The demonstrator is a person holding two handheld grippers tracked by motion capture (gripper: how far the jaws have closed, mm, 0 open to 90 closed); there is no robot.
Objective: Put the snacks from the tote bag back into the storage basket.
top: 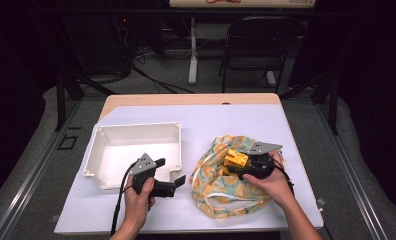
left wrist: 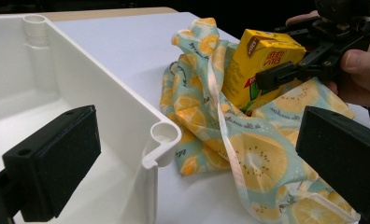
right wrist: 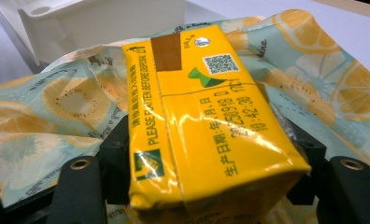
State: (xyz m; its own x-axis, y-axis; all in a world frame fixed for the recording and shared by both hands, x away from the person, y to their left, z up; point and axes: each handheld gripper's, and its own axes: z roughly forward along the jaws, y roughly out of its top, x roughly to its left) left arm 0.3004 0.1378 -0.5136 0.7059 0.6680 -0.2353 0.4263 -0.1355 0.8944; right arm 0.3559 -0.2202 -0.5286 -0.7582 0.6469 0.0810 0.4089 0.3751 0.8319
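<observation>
Right gripper (top: pixel 241 162) holds a yellow carton (top: pixel 236 159) over the cloth bag (top: pixel 221 187); I read the jaws as clamped on its two sides. From the right gripper view the carton (right wrist: pixel 206 121) lies lengthwise between the black jaws, printed face up, bag fabric under and behind it. From the left gripper view the carton (left wrist: pixel 262 65) stands tilted, its lower end down among the folds of the bag (left wrist: pixel 248 154), with the right gripper (left wrist: pixel 286 70) pinching it from the side.

Left gripper (top: pixel 170 176) sits just off the near right corner of the white tray (top: pixel 136 134); jaws spread, nothing between them. In its own view, one jaw lies over the inside of the tray (left wrist: pixel 127 102), the other over the bag.

Bag lies crumpled on the bench (top: pixel 236 120), right of the tray, lemon print, mouth toward me. Tray and bag near each other; I can't tell if they touch
</observation>
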